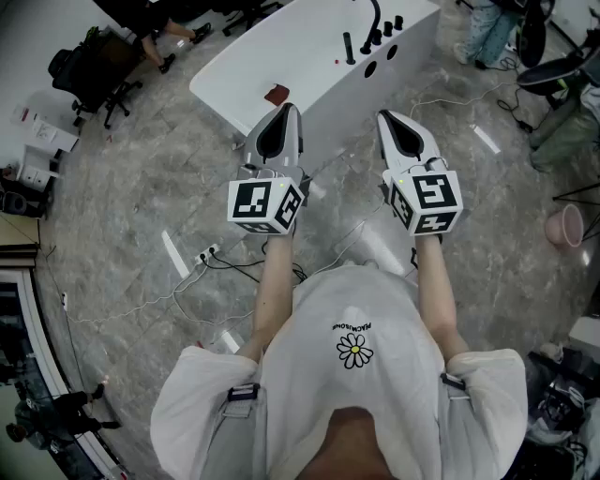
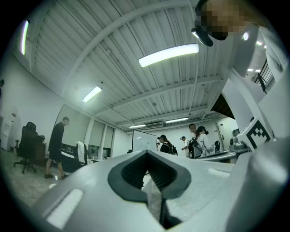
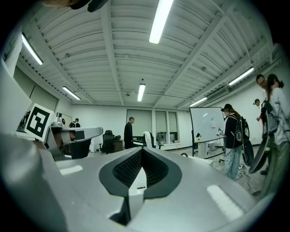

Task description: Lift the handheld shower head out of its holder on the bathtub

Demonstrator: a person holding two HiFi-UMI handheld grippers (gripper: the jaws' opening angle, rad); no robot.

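Note:
The white bathtub [image 1: 234, 70] stands ahead of me on the marble floor. On its far rim sit black fittings: an upright black handheld shower head [image 1: 349, 47] in its holder, a curved spout [image 1: 377, 19] and knobs [image 1: 388, 30]. My left gripper [image 1: 280, 112] and right gripper [image 1: 396, 120] are held side by side, short of the tub's near wall, tilted upward. Both are shut with nothing between the jaws. The left gripper view [image 2: 146, 155] and the right gripper view [image 3: 142, 152] show only ceiling and room beyond the closed tips; the shower head is out of sight there.
A small dark red object [image 1: 277, 94] lies on the tub's near rim. A power strip with cables [image 1: 208, 253] trails on the floor at my left. A black office chair [image 1: 89, 70] stands far left, a pink bucket [image 1: 565, 225] right. A person [image 1: 487, 33] stands beyond the tub.

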